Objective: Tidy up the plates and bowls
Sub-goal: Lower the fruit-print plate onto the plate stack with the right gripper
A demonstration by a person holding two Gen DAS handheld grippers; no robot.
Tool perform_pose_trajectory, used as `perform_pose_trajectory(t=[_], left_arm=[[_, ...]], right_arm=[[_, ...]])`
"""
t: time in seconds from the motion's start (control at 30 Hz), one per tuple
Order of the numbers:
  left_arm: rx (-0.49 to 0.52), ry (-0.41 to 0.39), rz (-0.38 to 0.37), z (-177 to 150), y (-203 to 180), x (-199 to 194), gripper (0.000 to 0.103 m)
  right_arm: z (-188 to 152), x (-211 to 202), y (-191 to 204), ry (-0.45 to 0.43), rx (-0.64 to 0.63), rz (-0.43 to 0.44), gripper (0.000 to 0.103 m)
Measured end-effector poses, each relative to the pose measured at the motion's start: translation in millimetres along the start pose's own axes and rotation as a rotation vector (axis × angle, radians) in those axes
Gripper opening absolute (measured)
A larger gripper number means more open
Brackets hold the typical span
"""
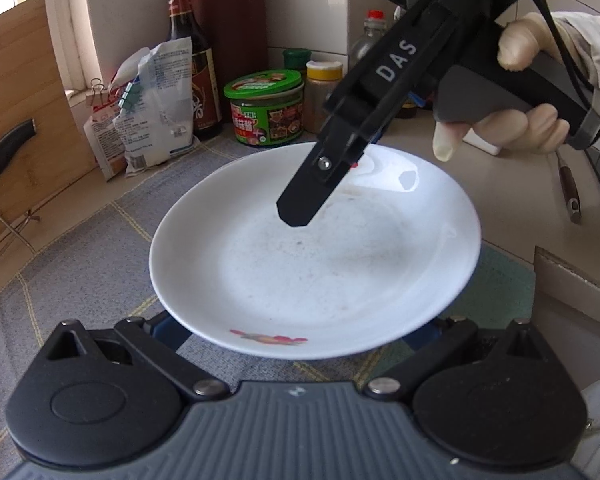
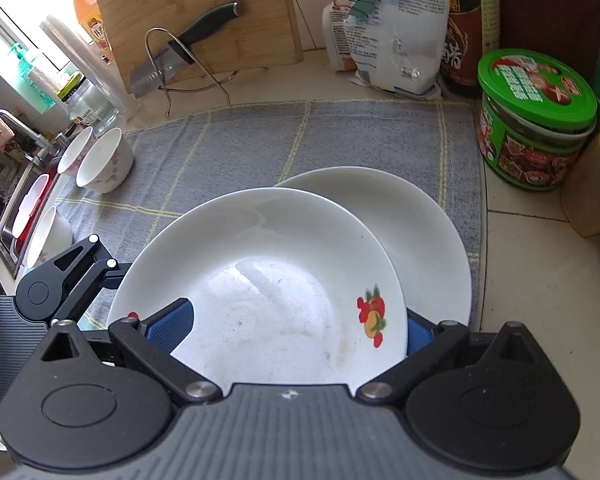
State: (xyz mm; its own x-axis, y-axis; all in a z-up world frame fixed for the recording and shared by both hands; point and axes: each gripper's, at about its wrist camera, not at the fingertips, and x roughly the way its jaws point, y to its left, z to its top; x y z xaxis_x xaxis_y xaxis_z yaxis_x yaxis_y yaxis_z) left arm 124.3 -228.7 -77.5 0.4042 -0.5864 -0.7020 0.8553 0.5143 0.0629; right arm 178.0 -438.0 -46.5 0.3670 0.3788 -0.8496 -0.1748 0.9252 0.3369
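At the left edge of the grey checked cloth (image 2: 260, 140), beside the sink, two rounded white bowls (image 2: 104, 164) with faint pink flowers lie tipped on their sides, rim to rim but not nested. A third bowl (image 2: 50, 236) lies just nearer along that edge, so the bowls look ungathered. The left gripper (image 1: 294, 336) has its jaws spread, both blue ribbed pads tucked under the near rim of the upper plate (image 2: 260, 280); whether they carry its weight I cannot tell. That plate is shallow, glossy white glazed ware with a printed red and yellow fruit motif, its well dulled by a thin brownish film. It sits toward the cloth's near edge, overlapping a second plain white plate (image 2: 420, 232) that shows behind it toward the right edge. The right gripper (image 2: 294, 332) is also spread, one pad over the upper plate's face and the other behind its rim, straddling rather than pinching it. By my reading the plates are about halfway stacked, overlapped but not centred, and the bowls remain to be done. Past the cloth's right edge, on smooth pale tile, stands a squat green-lidded jar (image 2: 536, 92).
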Motion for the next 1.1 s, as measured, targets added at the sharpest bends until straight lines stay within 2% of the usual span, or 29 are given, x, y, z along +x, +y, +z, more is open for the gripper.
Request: perform_pose_trajectory(t=[1.1], left_arm=[[0.004,0.068,-0.031,9,7,26,0.102]], right_arm=[[0,8,-16,0.017,0.035,-0.039,0.103]])
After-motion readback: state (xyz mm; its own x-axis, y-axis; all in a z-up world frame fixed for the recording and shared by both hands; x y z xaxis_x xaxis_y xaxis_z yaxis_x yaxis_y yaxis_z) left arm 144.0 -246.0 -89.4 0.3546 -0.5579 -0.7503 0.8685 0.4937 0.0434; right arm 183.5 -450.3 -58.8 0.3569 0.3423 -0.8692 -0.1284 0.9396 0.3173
